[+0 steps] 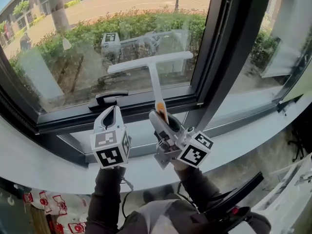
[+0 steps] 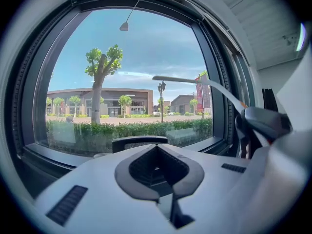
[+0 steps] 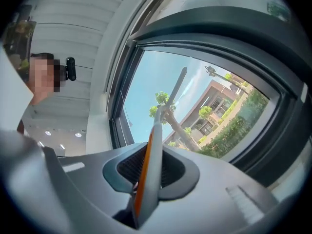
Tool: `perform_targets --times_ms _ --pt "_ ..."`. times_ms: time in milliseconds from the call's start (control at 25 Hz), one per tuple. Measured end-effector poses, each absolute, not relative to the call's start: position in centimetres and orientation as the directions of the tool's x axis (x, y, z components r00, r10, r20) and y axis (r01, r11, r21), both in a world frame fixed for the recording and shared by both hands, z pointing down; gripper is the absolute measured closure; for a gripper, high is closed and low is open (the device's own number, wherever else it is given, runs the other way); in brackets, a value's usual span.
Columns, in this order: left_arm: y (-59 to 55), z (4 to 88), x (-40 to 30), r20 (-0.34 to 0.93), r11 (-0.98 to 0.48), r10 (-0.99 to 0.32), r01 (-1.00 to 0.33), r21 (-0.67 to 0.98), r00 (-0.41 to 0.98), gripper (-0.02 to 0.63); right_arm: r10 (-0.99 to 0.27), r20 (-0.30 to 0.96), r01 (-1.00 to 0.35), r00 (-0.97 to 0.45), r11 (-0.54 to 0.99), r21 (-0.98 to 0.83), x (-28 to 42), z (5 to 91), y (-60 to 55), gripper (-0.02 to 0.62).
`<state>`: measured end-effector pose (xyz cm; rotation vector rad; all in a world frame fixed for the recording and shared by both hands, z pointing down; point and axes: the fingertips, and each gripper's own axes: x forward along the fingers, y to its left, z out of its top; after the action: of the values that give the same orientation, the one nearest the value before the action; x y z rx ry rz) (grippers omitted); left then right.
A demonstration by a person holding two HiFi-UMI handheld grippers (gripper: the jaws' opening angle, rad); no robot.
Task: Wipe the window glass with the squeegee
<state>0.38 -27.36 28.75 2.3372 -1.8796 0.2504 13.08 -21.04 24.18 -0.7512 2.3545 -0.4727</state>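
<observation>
A white T-shaped squeegee has its blade (image 1: 150, 62) lying against the window glass (image 1: 97, 38), low on the pane. Its handle with an orange strip (image 1: 161, 110) runs down into my right gripper (image 1: 164, 122), which is shut on it. In the right gripper view the handle (image 3: 150, 165) stands between the jaws and the blade (image 3: 177, 89) points up at the sky. My left gripper (image 1: 112, 117) is shut and holds nothing; it hovers just below the black window handle (image 1: 108, 98). The left gripper view shows that window handle (image 2: 139, 141) ahead of the gripper and the squeegee (image 2: 195, 80) to its right.
A thick black mullion (image 1: 229, 48) separates this pane from another on the right. Beneath the black frame runs a white sill (image 1: 58, 165). Red-and-white items (image 1: 53, 204) lie on the floor at lower left, and a black bar (image 1: 234, 196) sits at lower right.
</observation>
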Motion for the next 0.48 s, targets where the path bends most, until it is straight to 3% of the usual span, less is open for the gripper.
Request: perform_targets --times_ms 480 --pt "-28.6 26.2 2.5 0.157 -0.117 -0.981 -0.993 0.013 0.118 0.604 -0.485 -0.564 -0.39 -0.668 0.874 -0.289 18.0 11.5 -24.0 0.54"
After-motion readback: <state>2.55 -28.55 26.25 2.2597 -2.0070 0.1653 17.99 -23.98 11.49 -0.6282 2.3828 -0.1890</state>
